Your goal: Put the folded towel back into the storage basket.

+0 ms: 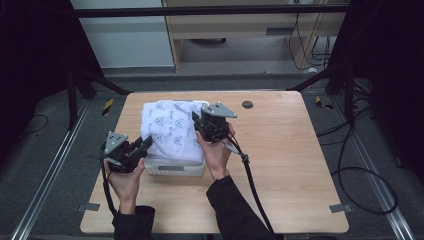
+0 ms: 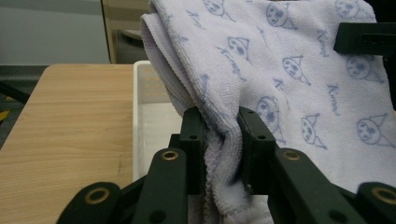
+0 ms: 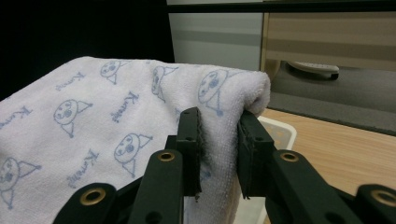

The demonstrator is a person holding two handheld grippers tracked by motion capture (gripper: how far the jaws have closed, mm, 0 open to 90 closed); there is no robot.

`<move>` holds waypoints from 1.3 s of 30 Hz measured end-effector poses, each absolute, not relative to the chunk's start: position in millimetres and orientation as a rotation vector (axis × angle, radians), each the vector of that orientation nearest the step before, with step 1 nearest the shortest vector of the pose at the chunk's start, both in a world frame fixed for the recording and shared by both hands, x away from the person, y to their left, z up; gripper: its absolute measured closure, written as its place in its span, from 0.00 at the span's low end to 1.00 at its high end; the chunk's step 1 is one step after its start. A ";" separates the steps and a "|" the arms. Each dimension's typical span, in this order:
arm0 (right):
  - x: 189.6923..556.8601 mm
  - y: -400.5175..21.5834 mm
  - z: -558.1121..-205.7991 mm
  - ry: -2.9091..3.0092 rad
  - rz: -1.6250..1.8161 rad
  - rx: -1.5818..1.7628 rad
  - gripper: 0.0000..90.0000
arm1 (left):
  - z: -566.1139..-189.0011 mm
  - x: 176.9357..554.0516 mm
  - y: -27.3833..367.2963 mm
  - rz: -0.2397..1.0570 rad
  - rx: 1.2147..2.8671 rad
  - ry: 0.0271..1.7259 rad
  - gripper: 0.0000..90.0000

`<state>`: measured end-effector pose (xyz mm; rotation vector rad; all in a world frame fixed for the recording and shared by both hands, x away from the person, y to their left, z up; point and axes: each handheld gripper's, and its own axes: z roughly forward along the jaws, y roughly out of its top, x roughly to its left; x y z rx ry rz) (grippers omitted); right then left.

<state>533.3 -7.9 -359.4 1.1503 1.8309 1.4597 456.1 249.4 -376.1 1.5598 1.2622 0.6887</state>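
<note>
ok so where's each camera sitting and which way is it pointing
high view: above the person's side, looking forward and down on the table; forearms, both hands, left claw and right claw show.
left gripper view: on the left claw, facing the towel over the white basket.
right gripper view: on the right claw, gripping a towel fold.
All three share the towel and basket.

The rectangular light wooden table (image 1: 290, 165) carries a white perforated plastic basket (image 1: 175, 168) (left of centre, toward its far edge) and a small dark round disc (image 1: 247, 104) near the far edge.
</note>
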 end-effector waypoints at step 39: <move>573.1 13.8 -401.4 1.919 1.319 1.195 0.81 | -415.9 490.0 252.6 0.670 1.613 1.355 0.81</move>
